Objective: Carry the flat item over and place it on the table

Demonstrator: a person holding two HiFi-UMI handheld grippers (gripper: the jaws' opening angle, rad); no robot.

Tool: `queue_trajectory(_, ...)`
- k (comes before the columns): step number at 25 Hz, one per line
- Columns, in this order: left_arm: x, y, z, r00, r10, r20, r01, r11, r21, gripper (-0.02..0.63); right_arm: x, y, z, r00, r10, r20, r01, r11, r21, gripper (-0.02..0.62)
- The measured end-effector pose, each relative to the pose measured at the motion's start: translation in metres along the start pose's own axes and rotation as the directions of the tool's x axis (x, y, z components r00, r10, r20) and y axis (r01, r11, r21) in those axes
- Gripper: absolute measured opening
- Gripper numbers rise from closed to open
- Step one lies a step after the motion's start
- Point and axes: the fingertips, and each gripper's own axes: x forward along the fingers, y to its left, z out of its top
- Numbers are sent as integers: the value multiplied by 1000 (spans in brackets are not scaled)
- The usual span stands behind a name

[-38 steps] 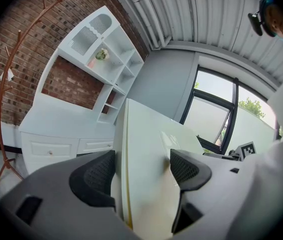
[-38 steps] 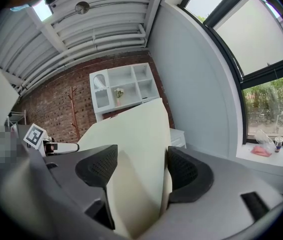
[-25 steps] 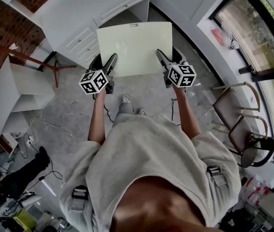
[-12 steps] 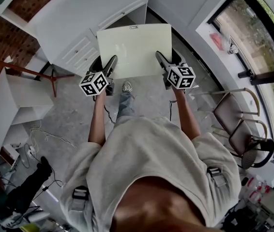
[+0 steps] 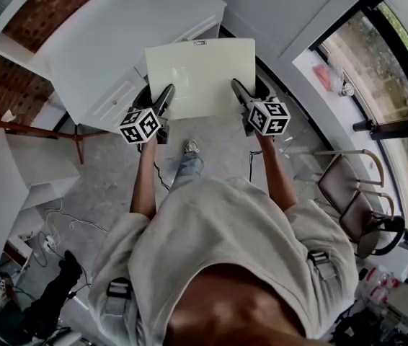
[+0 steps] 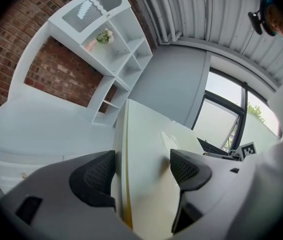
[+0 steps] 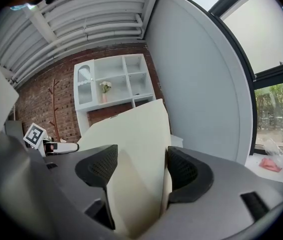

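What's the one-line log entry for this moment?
phase: carry | left gripper: shut on flat board | right gripper: shut on flat board | flat board: aloft beside white table, not set down

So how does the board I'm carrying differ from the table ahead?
The board is cream; the table is white. The board looks smaller than the table top. The board is clamped in the left claw and right claw; the table stands on the floor. Both are flat and pale.
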Motion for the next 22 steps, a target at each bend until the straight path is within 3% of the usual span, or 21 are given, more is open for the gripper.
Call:
queue_trajectory(12, 89, 63, 65, 999, -47, -21, 47, 999, 5, 348, 107, -20, 41, 999, -52, 9, 52, 999, 2, 328)
queue_trajectory(22, 136, 106, 91, 997, -72, -43, 72, 997, 13, 348, 167, -27, 49, 996, -83, 13, 83, 996, 15, 328)
